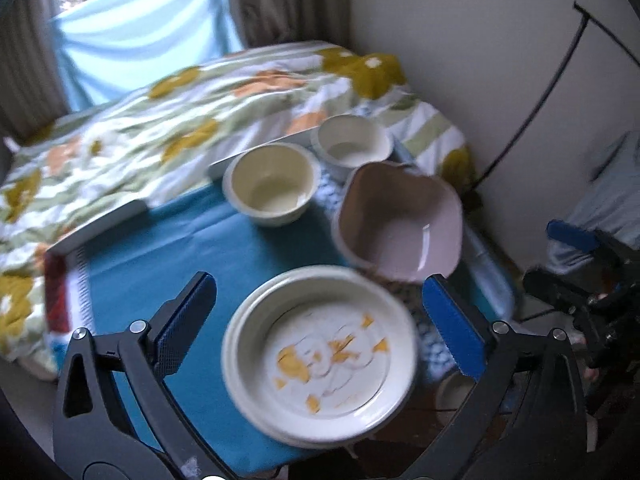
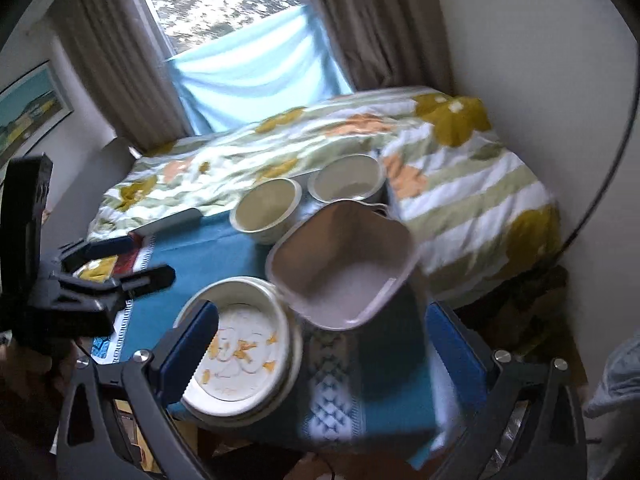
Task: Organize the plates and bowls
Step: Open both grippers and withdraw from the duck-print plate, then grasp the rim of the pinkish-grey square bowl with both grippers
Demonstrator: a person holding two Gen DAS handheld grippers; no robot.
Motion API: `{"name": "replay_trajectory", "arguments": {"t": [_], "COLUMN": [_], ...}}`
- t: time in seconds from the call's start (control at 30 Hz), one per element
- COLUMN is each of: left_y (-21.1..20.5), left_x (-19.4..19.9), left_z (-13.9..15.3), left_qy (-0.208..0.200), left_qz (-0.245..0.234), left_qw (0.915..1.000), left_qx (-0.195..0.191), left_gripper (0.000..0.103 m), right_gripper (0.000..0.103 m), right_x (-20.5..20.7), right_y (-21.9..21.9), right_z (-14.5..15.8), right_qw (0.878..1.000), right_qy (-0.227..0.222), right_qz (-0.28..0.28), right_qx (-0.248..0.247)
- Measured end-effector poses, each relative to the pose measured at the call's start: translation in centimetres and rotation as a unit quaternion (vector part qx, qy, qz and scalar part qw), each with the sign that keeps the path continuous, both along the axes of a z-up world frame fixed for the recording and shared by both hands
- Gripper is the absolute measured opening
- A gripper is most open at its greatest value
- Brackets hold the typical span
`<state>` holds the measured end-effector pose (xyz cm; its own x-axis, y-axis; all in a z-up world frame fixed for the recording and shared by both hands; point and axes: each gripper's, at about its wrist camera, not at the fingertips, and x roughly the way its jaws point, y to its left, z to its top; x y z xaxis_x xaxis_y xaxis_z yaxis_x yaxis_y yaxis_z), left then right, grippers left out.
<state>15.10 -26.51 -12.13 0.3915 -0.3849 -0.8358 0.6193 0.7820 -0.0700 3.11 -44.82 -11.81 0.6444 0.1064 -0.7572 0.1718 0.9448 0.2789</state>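
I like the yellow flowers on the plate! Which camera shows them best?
The left wrist view: the plate sits near and whole between open fingers, though blurry. In the right wrist view the plate is smaller, and a blue finger pad covers its left edge.

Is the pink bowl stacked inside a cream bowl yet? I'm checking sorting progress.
No, the pink bowl sits on the table by itself, beside the two cream bowls and not inside either.

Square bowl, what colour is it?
Pale pink square bowl, clearest in the right wrist view.
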Motion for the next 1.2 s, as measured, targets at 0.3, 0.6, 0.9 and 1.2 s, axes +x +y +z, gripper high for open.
{"name": "replay_trajectory", "arguments": {"t": [0.3, 0.6, 0.9, 1.2], "left_y": [-6.7, -10.2, -10.7, -10.1], "left_x": [5.8, 8.6, 9.8, 8.8], "left_z": [-5.4, -11.7, -13.3, -11.0], "left_qy": [0.100, 0.158, 0.156, 0.141], "left_qz": [-0.094, -0.137, -0.136, -0.130], "left_qw": [0.9905, 0.9767, 0.9755, 0.9802], "left_qx": [0.011, 0.047, 0.074, 0.050], "left_gripper": [0.080, 0.046, 0.011, 0.009], "right_gripper": [0.102, 0.057, 0.020, 0.014], "right_x": [3.0, 6.6, 7.9, 7.3], "right_y": [-4.1, -4.8, -4.5, -4.5], "right_z": [-4.1, -10.0, -11.9, -10.1], "right_qw": [0.986, 0.967, 0.961, 0.966], "right_qy": [0.070, 0.138, 0.155, 0.142], "right_qz": [-0.121, -0.159, -0.182, -0.183], "right_qx": [0.087, 0.141, 0.141, 0.115]}}
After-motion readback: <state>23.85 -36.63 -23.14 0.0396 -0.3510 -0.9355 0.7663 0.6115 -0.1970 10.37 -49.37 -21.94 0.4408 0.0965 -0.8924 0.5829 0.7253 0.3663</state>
